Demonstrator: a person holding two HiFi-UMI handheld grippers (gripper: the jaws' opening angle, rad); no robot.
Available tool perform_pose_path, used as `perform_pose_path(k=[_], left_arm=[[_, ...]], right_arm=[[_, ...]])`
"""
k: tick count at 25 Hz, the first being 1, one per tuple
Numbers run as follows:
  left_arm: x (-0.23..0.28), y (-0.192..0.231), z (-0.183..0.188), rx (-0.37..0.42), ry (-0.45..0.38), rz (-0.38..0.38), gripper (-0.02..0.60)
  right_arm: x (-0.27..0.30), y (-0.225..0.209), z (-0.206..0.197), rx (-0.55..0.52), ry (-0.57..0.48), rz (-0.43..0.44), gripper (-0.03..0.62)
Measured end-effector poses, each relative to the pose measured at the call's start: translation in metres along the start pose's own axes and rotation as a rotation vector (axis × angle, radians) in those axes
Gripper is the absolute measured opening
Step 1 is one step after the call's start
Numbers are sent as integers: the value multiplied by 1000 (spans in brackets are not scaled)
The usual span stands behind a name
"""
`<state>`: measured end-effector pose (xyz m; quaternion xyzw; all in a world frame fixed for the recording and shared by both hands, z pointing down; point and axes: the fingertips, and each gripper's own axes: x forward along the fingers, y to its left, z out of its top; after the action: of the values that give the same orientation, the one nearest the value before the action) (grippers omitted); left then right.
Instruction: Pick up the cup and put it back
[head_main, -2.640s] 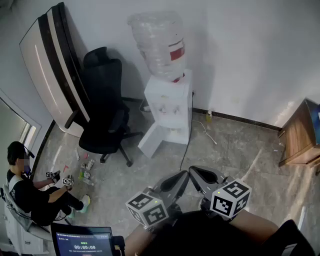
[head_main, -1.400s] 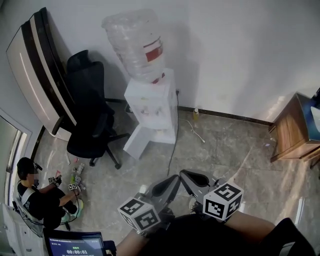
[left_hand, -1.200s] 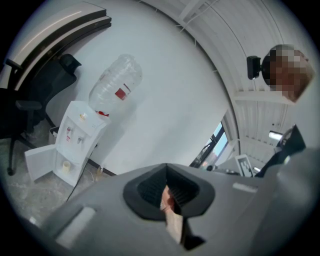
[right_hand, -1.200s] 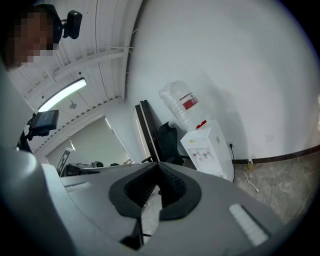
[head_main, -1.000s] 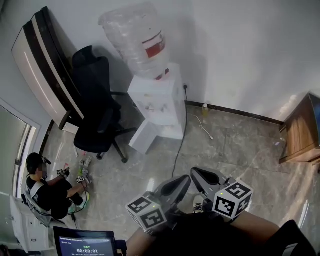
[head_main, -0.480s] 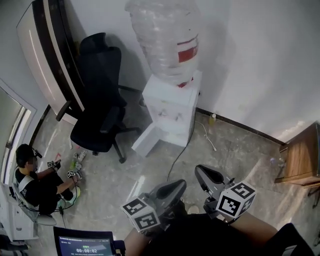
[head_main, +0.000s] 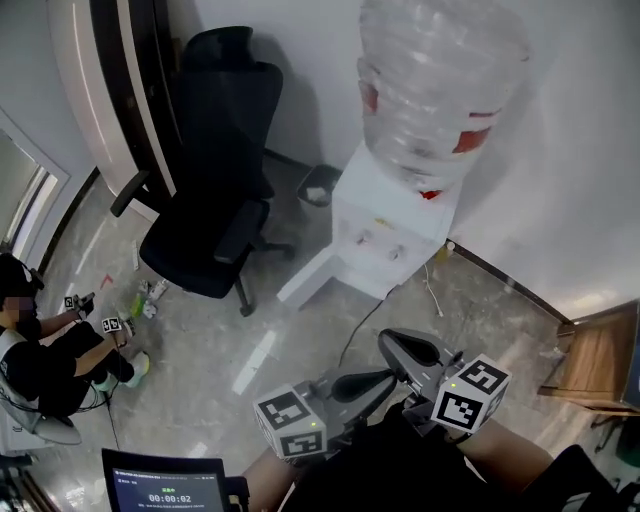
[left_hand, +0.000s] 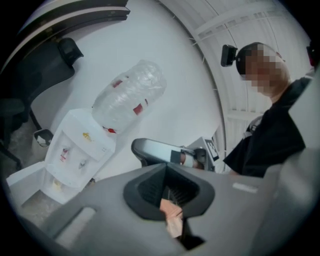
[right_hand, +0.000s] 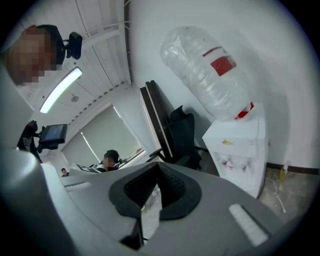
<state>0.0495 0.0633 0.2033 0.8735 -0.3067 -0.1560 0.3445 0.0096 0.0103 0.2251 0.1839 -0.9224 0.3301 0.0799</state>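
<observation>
While neither gripper view nor the head view is showing where the cup is, both hand-held tools are pointing toward the water dispenser (head_main: 388, 232). The left gripper (left_hand: 166, 166) is clenched, its dark ribbed pads meeting at their tips. A pale pinkish patch is showing through the slot beneath them, and what it is cannot be told. The right gripper (right_hand: 159, 165) is likewise squeezed closed, pad against pad, gripping nothing. In the head view the two are lying side by side low in the frame, the right one reaching slightly farther forward, each carrying its marker cube at the back.

Just ahead of them the white dispenser is standing against the wall, with two taps showing on its front and its lower door (head_main: 305, 282) hanging open toward the floor (head_main: 200, 330). A large clear bottle (head_main: 440, 90) with a red label is sitting upside down on top of it. A thin cable (head_main: 352, 335) is trailing across the tiles from the dispenser's base toward the grippers. A small waste bin (head_main: 320, 184) is standing just left of the dispenser, between it and a black office chair (head_main: 215, 200). Well apart at the far left, a seated person (head_main: 40, 355) is holding marker-cubed grippers over small items on the floor. A wooden cabinet (head_main: 592, 362) is showing at the right edge, and a dark screen (head_main: 165, 485) is glowing at the bottom left.
</observation>
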Motion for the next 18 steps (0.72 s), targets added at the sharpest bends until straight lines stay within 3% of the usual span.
perform_pose_path(k=[5,9,14,18], left_arm=[[-11,27,10,-73,-69,1,3],[-10,43,13,-116,-132,-5,3],[21,81,0,-182,-189,47,3],[59,114,-23,-210,-184,135,3]], right_arm=[[36,-2,-10,60,83,140,6],[50,-10,-14,86,120,201,6],[57,-57,-21,75,178,225,8],[52,-110,-34,70,248,233,16]])
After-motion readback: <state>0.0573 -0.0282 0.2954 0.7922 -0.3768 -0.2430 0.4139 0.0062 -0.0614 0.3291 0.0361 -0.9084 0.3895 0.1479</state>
